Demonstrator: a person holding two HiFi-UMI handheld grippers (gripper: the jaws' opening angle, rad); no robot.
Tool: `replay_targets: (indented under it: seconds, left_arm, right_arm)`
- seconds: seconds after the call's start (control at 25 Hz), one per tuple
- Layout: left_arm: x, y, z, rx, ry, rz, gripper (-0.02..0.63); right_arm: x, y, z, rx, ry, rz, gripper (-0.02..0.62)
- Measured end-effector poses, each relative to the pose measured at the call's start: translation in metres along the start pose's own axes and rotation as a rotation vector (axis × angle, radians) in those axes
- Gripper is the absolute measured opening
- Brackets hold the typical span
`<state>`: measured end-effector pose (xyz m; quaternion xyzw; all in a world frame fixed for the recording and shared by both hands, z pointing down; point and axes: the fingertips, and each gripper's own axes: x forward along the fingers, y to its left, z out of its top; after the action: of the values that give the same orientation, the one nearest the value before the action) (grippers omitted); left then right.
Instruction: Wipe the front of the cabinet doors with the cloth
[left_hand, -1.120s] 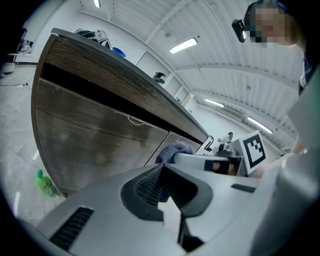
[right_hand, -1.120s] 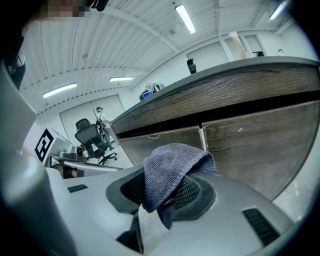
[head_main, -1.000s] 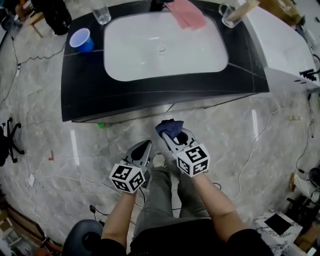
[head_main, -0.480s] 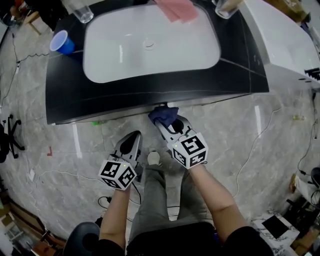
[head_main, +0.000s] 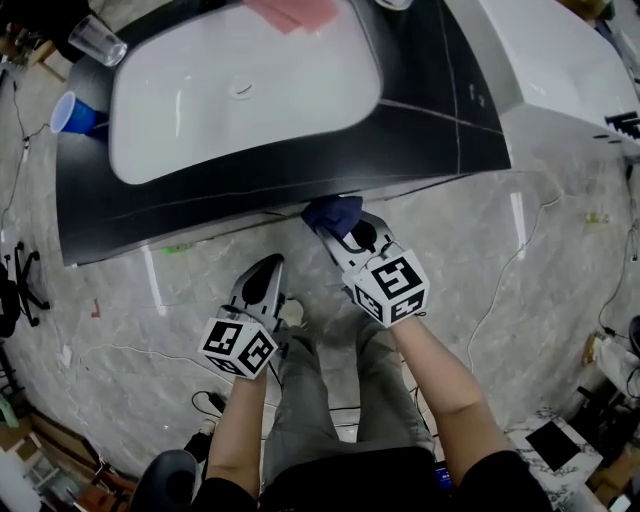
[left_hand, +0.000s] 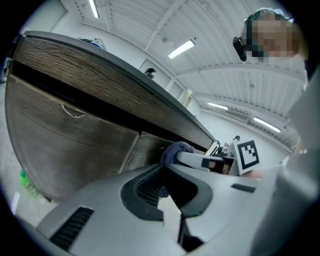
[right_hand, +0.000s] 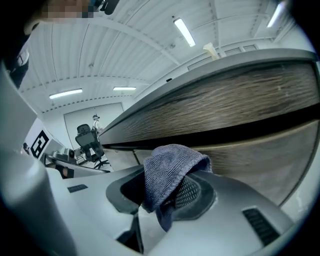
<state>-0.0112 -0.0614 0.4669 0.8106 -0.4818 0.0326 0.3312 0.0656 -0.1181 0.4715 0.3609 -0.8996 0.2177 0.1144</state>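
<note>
Grey marbled floor (head_main: 120, 300) under a black-topped vanity (head_main: 430, 130) with wood-grain cabinet doors (right_hand: 270, 160). Right gripper (head_main: 352, 232), jaws clamped on the blue cloth (right_hand: 170, 172), up at the doors' top edge, just under the vanity top; contact likely, not certain. Left gripper (head_main: 272, 264) pressed together, empty, short of the doors. Probably the start of wiping: next, press flat and sweep across. No readable writing, only square markers.

Blue-grey cloth (right_hand: 172, 170), wood-grain cabinet doors (right_hand: 270, 162)

no readable text, labels or numbers anywhere
</note>
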Motion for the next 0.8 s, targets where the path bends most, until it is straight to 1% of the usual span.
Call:
replay_targets:
  seconds: [0.2,0.36,0.8]
  left_arm:
    - [0.030,-0.035,-0.011,-0.013,0.007,-0.038,0.009]
    - [0.051,-0.060,-0.018,0.000,0.027,-0.070,0.009]
    - [0.094,-0.108,-0.041,0.022,0.067,-0.124,0.009]
  right_arm:
    - [-0.031,-0.042,-0.007,0.026,-0.007,-0.059,0.126]
    - [-0.054,-0.073,-0.008,0.047,-0.019,-0.102,0.126]
    - [-0.106,-0.144,-0.010,0.050,-0.026,-0.174,0.126]
